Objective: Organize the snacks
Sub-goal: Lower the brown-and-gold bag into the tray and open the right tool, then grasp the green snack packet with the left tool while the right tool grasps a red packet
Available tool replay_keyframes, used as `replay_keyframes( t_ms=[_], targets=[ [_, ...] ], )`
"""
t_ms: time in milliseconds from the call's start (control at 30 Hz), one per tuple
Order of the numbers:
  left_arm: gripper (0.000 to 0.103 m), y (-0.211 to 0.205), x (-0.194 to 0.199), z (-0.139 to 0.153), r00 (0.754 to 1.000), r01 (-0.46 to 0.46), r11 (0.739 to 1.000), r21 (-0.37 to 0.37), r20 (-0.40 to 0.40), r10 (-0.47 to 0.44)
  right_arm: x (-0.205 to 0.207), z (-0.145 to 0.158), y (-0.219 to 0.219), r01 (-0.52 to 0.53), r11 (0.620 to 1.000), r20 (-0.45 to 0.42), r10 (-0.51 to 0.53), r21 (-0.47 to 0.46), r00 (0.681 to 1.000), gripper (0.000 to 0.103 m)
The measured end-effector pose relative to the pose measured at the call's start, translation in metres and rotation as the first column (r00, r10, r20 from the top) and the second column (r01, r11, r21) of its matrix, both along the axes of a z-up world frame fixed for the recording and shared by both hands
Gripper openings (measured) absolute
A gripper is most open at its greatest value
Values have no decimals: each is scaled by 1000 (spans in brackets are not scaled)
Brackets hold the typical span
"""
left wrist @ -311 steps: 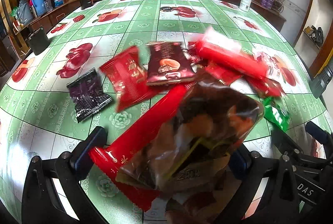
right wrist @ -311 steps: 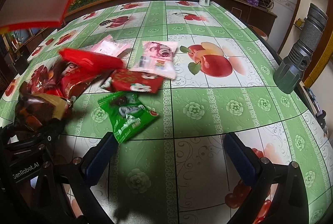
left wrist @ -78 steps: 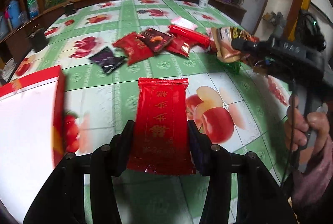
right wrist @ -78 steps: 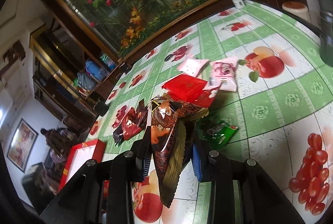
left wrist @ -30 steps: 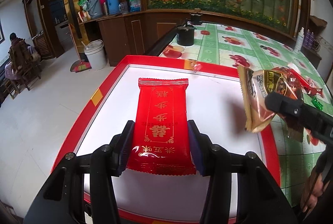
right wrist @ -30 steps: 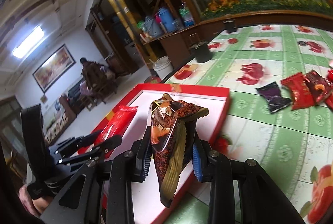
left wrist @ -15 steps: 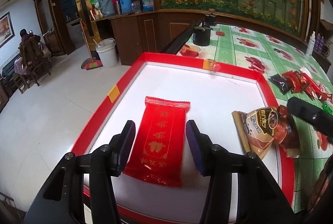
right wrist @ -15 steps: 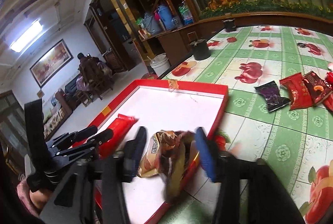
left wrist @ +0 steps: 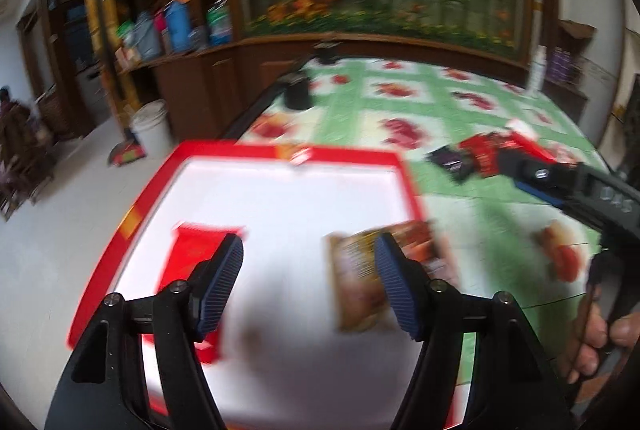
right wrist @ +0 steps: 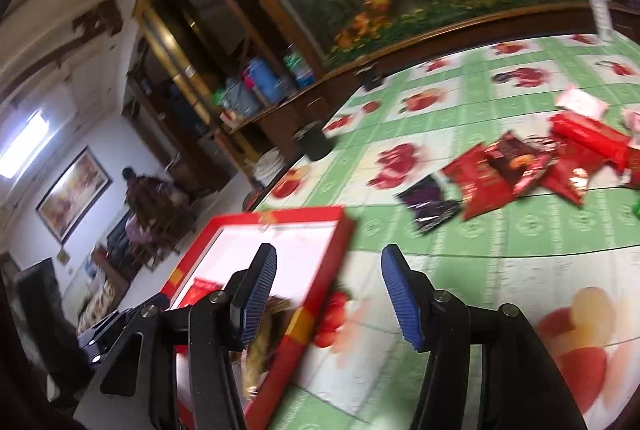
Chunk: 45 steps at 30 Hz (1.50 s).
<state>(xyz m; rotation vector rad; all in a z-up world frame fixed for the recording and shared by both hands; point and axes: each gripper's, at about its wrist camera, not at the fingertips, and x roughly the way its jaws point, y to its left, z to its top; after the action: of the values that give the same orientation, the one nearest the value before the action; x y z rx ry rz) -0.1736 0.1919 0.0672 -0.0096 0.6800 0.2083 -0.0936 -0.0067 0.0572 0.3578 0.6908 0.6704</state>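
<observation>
The left tool (left wrist: 308,270) hung over the white floor of a red-rimmed tray (left wrist: 348,154), its jaws opening with nothing pinched between them. The long red packet (left wrist: 188,258) lay flat in the tray, showing beside and behind the tool's left finger, free of both pads. The brown snack bag (left wrist: 360,270) lay in the same tray near its right rim, partly behind the right finger; the blur leaves it unclear whether the finger brushed it, but it was not gripped. The right tool (right wrist: 328,290) was spread apart and empty, poised over the tray's near corner and the green, fruit-printed surface (right wrist: 500,230) beside it. From the right wrist view, a slice of the red packet and a blurred bit of the brown bag showed inside the tray behind the left finger. In the left wrist view the right tool (left wrist: 520,174) reached in from the right edge, gripped by a person's hand (left wrist: 600,334). Farther across the surface, well apart from the tray, lay the loose heap of snacks (right wrist: 532,166): red packets, a dark red one, a small dark purple packet (right wrist: 428,202) nearest the tray, and a pink one at the back. Both views were smeared by motion.
</observation>
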Motion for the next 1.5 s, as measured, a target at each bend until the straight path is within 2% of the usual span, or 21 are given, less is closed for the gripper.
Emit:
replay_keyframes(
  t_ms=[67,133,233,333,400,567,667,767,933,1033,1167,1267,1300,1333,1400,1500],
  targets=[
    [82,-18,4,8,998,48,999,16,32,-48,3,1,-15,41,999,-2,-41,17,999,58],
    [82,-36,12,11,995,88,994,59,48,-91,7,1,-36,89,995,-11,-88,46,996,59],
    [82,-51,31,2,994,104,986,130,8,-106,13,1,-68,162,983,-30,-160,84,987,60],
    [82,-50,43,-18,995,81,983,167,-66,-71,17,1,-107,242,963,-39,-239,115,970,60],
    [82,-43,46,-28,993,58,986,154,-107,-42,20,0,-136,298,944,-53,-293,141,955,60],
    [82,-22,38,-27,994,13,989,146,-107,3,26,-4,-195,401,897,-97,-389,185,916,61],
    [82,-10,41,-28,990,5,995,95,-139,8,31,-4,-219,453,879,-103,-442,148,891,61],
    [82,-5,46,-31,985,2,998,56,-174,8,47,-12,-234,456,885,-157,-440,88,884,61],
    [82,-14,49,-32,979,1,997,82,-202,16,74,-24,-245,423,903,-268,-389,81,882,62],
    [82,-22,46,-24,984,13,997,73,-179,0,89,-23,-248,411,903,-294,-362,127,885,61],
    [82,-51,44,-5,988,94,991,93,-132,-81,116,-33,-241,381,916,-367,-314,124,875,61],
    [82,-81,51,4,979,174,979,104,-124,-161,132,-43,-229,329,937,-403,-256,121,878,52],
    [82,-93,56,4,973,204,974,102,-130,-190,135,-46,-225,313,943,-412,-243,112,878,43],
    [82,-100,60,5,969,220,971,99,-136,-206,138,-51,-222,310,946,-416,-248,89,875,29],
    [82,-123,73,4,953,274,959,76,-155,-260,141,-58,-219,303,951,-426,-254,52,869,18],
    [82,-151,87,2,933,332,942,56,-166,-319,142,-62,-225,285,955,-432,-224,81,874,14]
  ],
)
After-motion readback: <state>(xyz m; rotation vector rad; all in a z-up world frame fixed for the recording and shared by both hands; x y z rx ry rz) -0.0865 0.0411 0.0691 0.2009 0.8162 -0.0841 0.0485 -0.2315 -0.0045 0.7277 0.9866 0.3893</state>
